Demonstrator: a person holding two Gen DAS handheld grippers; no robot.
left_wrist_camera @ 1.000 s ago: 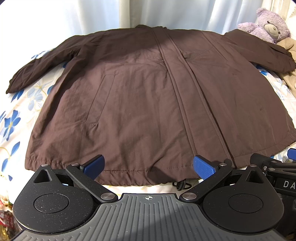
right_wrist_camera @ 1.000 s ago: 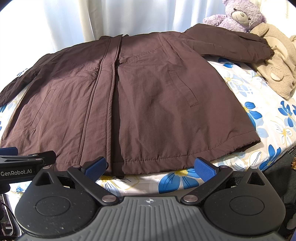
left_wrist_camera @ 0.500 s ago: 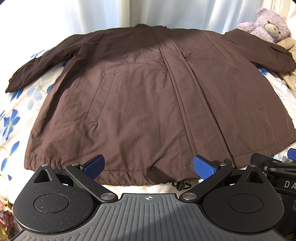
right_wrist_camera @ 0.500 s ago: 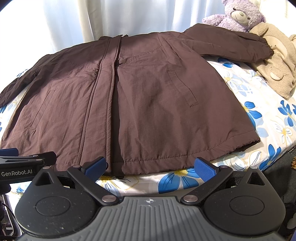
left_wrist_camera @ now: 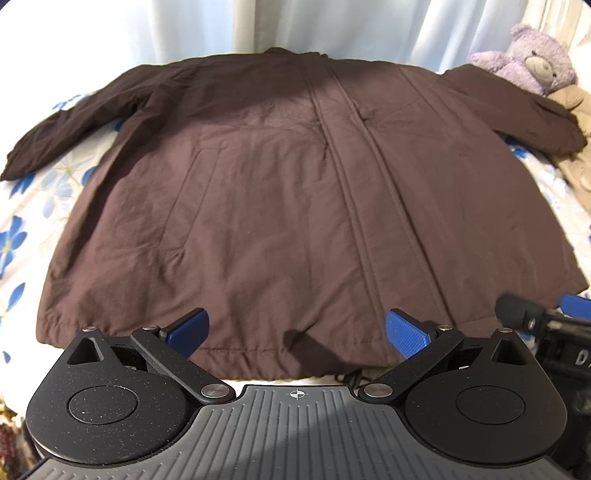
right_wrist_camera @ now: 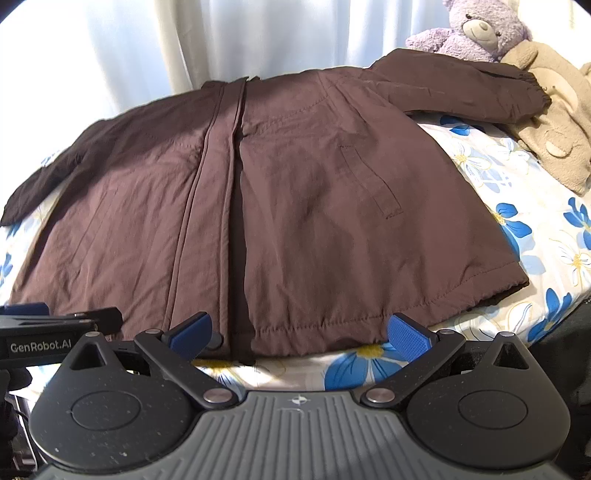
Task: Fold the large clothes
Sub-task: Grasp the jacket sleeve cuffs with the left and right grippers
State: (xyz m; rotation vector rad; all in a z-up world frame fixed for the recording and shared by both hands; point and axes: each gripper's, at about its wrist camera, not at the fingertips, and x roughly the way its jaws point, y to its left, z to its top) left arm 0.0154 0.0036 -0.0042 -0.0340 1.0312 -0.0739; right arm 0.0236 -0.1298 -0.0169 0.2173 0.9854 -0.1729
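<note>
A large dark brown jacket (left_wrist_camera: 280, 206) lies spread flat, front up, on a bed with a blue-flowered sheet (right_wrist_camera: 517, 229); both sleeves stretch out to the sides. It also fills the right wrist view (right_wrist_camera: 295, 221). My left gripper (left_wrist_camera: 295, 332) is open and empty, just above the hem left of the front placket. My right gripper (right_wrist_camera: 299, 334) is open and empty at the hem on the right half. Each gripper's edge shows in the other's view.
A purple teddy bear (right_wrist_camera: 469, 29) and a tan plush toy (right_wrist_camera: 554, 114) lie at the far right by the right sleeve cuff. White curtains (left_wrist_camera: 295, 26) hang behind the bed. The bed's near edge runs just under the hem.
Both views have shifted only slightly. The jacket has not moved and both grippers stay open.
</note>
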